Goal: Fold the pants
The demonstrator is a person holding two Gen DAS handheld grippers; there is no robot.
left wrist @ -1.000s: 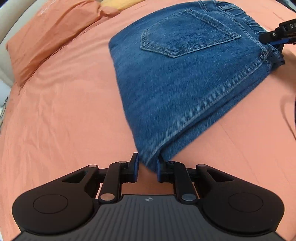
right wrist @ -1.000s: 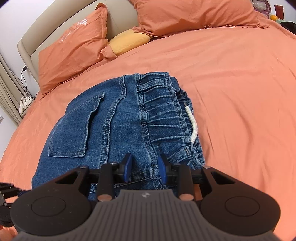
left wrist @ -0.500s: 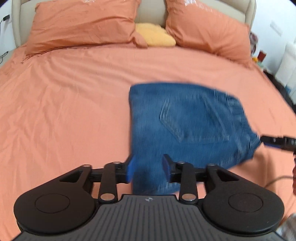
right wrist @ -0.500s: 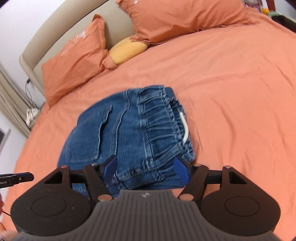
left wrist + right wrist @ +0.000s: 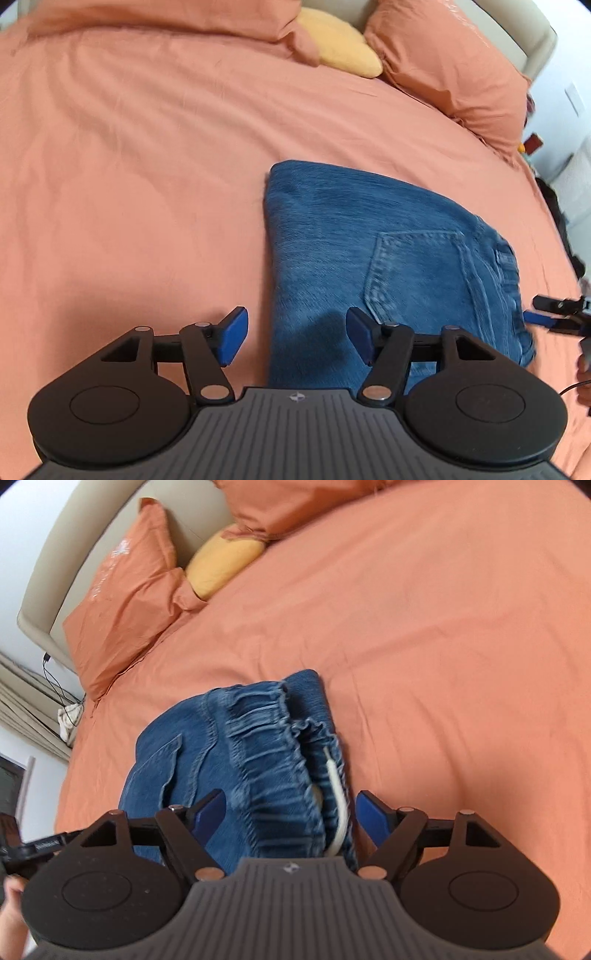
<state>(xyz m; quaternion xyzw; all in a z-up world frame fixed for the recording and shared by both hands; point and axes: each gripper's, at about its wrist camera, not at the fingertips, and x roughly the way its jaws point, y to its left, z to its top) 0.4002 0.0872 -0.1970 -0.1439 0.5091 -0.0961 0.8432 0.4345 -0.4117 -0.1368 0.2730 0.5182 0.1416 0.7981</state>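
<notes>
— Setting: home bedroom. Evidence: wide bed [image 5: 443, 627] under orange sheet, padded beige headboard [image 5: 92, 542] at its far end.

— Confirmed. Against headboard: orange pillows [image 5: 122, 602], one yellow cushion [image 5: 221, 561] between them. Left of headboard: pleated curtain [image 5: 22, 701], charging cable [image 5: 55, 679] hanging beside it.

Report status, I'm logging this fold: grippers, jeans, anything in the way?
Left gripper open, right gripper open, neither holding. Jeans folded flat on bed. Nothing in the way.

left tongs [image 5: 295, 341] released jeans [image 5: 369, 266], right tongs [image 5: 290, 821] released, both lifted back
</notes>
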